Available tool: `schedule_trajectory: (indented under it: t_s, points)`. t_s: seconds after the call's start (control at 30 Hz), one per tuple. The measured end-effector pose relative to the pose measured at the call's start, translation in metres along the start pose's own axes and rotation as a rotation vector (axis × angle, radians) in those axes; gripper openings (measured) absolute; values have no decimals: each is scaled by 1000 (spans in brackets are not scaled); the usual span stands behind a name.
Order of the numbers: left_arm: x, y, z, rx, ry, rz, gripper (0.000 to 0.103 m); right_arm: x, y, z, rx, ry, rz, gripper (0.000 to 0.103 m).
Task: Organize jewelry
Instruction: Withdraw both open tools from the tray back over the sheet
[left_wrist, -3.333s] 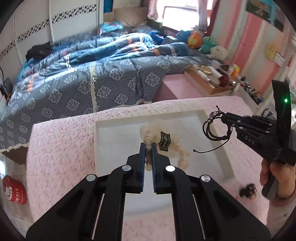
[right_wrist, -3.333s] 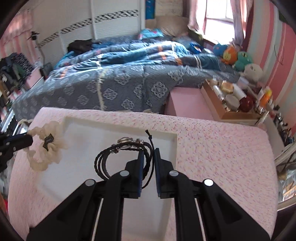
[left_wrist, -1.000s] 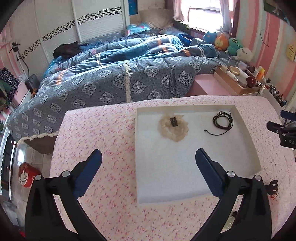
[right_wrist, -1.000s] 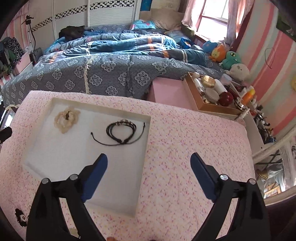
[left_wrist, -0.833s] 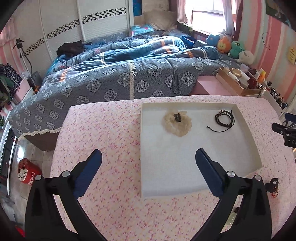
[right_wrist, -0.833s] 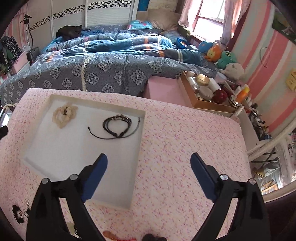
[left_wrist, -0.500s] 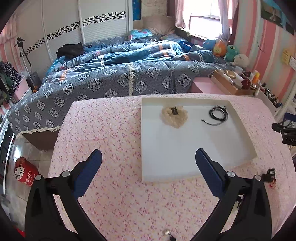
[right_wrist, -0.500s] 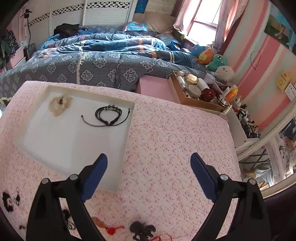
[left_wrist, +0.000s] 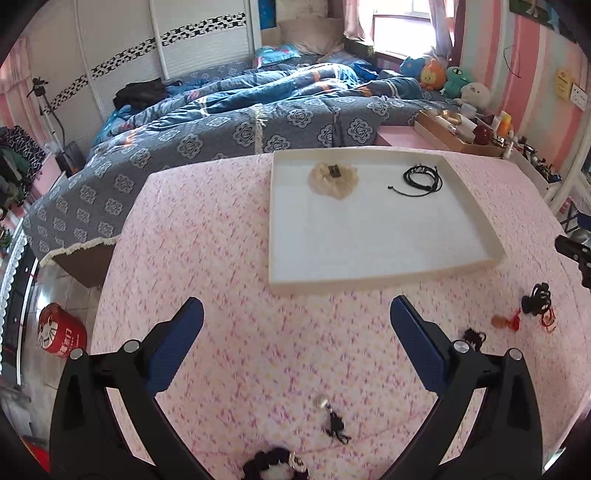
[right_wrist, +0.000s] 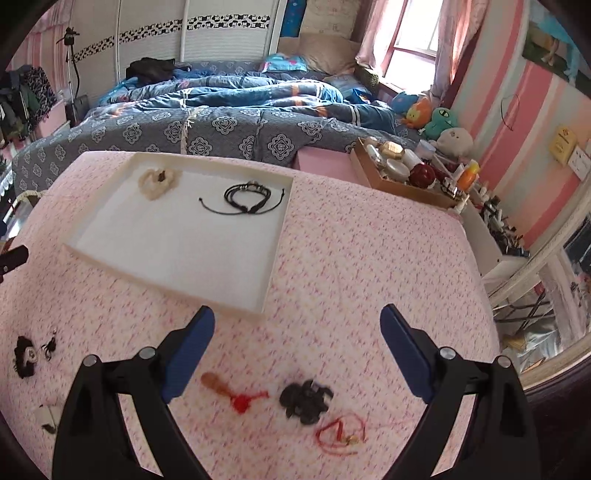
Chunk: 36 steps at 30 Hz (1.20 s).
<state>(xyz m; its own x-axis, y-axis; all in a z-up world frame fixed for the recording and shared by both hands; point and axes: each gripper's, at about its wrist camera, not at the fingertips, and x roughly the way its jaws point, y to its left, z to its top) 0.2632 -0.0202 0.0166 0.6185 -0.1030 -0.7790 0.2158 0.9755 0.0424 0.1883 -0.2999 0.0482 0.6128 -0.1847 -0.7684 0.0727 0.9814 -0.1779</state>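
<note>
A white tray (left_wrist: 384, 284) (right_wrist: 166, 284) rests on the pink flowered cloth. In it lie a cream lace piece (left_wrist: 334, 179) (right_wrist: 159, 180) and a black cord bracelet (left_wrist: 421, 177) (right_wrist: 245, 197). My left gripper (left_wrist: 295, 328) is open and empty above the cloth; below it lie a small black charm (left_wrist: 334, 424) and a black round piece (left_wrist: 275, 461). My right gripper (right_wrist: 295, 343) is open and empty above a red tassel charm (right_wrist: 232, 395), a dark bead cluster (right_wrist: 304, 400) and a red string loop (right_wrist: 341, 432).
A bed with a blue patterned quilt (left_wrist: 236, 125) runs along the far table edge. A wooden box of bottles (right_wrist: 402, 173) stands at the back right. A white frame (right_wrist: 535, 266) is beyond the right edge. A red tin (left_wrist: 61, 336) sits on the floor at left.
Both grippers have pulled back from the tray, which now looks farther away. Loose jewelry on the near cloth has come into view under each gripper. Both stay open.
</note>
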Motion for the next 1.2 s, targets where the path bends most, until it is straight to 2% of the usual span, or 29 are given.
schedule_trajectory:
  t_s: [0.27,0.43,0.63,0.9,1.2]
  points:
    - [-11,-3,-38,-9,29,21,100,-1,-13,-40,72,22,35,91]
    - [-24,-11,-59,17,-5,3,100,5,-10,-62,90,40,45,91]
    - [-29,-13,-75,25,-10,-21,100,8,-2,-79,112,35,72,91]
    - [-29,-5,-87,14,-9,-48,100,14,10,-98,92,59,97,91]
    - [-25,10,-83,-22,36,-85,100,11,10,-92,83,53,75,91]
